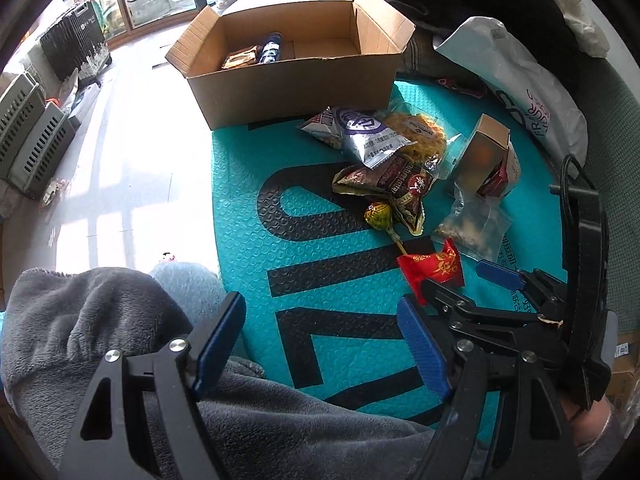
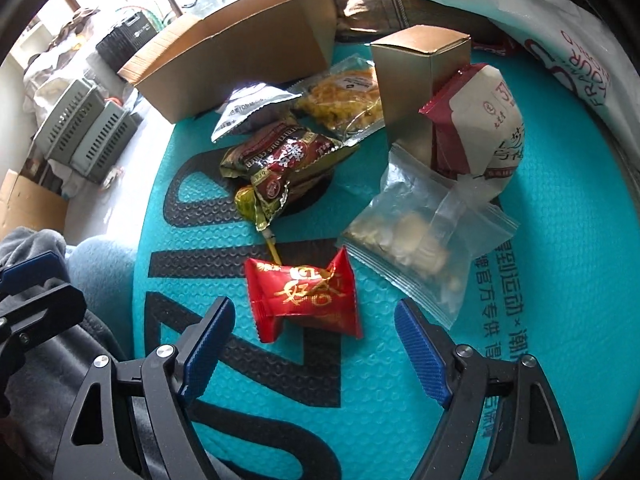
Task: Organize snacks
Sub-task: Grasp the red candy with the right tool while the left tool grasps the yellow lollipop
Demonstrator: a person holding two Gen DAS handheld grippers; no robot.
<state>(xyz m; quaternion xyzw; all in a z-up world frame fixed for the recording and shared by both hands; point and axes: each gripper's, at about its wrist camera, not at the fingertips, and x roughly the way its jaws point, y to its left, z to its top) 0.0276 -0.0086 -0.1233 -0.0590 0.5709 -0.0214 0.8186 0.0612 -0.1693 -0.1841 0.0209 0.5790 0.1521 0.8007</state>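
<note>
An open cardboard box point(image 1: 296, 80) stands at the far edge of a teal mat point(image 1: 248, 208), with a blue packet point(image 1: 270, 48) and a brown snack inside. Loose snacks lie on the mat: a silver-purple bag point(image 1: 356, 130), yellow noodles point(image 1: 420, 136), a dark red-gold packet point(image 1: 394, 188), a lollipop point(image 1: 378, 214), a red candy point(image 1: 434, 266), a clear bag of nuts point(image 1: 472, 224) and a small gold box point(image 1: 482, 154). My left gripper point(image 1: 320, 344) is open and empty above the mat. My right gripper point(image 2: 314, 346) is open, its fingers either side of the red candy point(image 2: 304, 296).
A white plastic bag point(image 1: 524, 92) and dark clothing lie at the right of the mat. A grey fleece-covered knee point(image 1: 100, 328) is at the lower left. Grey crates point(image 1: 28, 136) and a black heater point(image 1: 74, 44) stand on the white floor to the left.
</note>
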